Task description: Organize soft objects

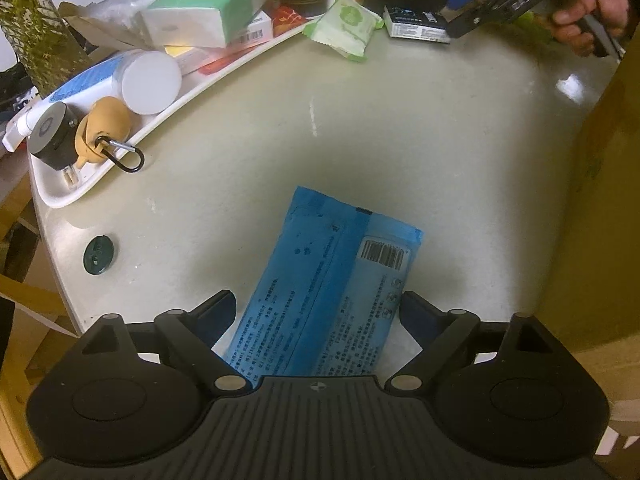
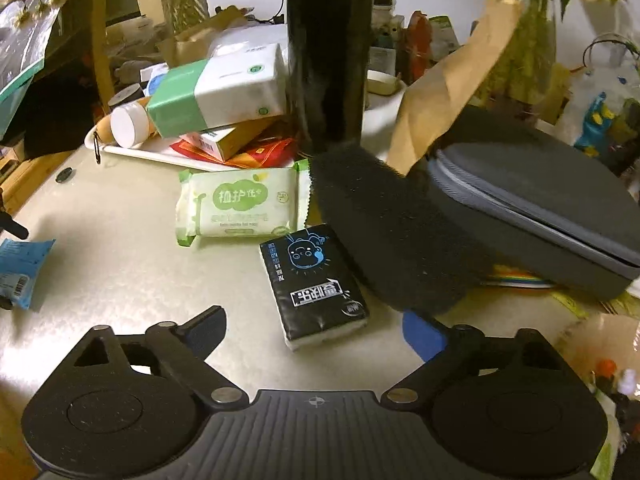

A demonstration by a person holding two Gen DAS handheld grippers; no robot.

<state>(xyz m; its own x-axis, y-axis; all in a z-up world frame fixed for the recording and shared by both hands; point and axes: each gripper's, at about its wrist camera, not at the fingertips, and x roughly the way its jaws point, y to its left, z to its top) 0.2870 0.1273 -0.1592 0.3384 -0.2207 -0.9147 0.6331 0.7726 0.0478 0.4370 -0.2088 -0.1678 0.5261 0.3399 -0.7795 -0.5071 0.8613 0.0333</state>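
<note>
Pale tabletop [image 1: 400, 140] fills both views, glossy and crowded along its far edge.

Left gripper [image 1: 316, 312] points steeply down with its fingers [image 1: 218, 312] spread wide. A blue pack [image 1: 332, 292] lies flat on the table between them, barcode side up, and neither pad presses on it; a sliver of table shows at each side. Off to the left a dark green cap [image 1: 99, 255] sits alone near the table's edge. Beyond it a white tray [image 1: 60, 196] carries a white-lidded jar [image 1: 150, 82], a tan figure with a carabiner [image 1: 106, 130] and a green-and-white tissue box [image 1: 200, 12]. At top right a hand [image 1: 588, 20] grips the other tool.

Right gripper [image 2: 320, 326] also has its fingers [image 2: 208, 328] wide apart, with nothing clamped. A black tissue pack [image 2: 314, 284] lies on the table between and just ahead of the tips, nearer the right one. Just behind it rests a green wipes pack [image 2: 240, 204], touching or almost touching the black pack's far corner. To the right are a black sponge-like pad [image 2: 384, 232] and a grey zip case [image 2: 532, 192]; a tall black cylinder [image 2: 330, 52] stands behind.
</note>
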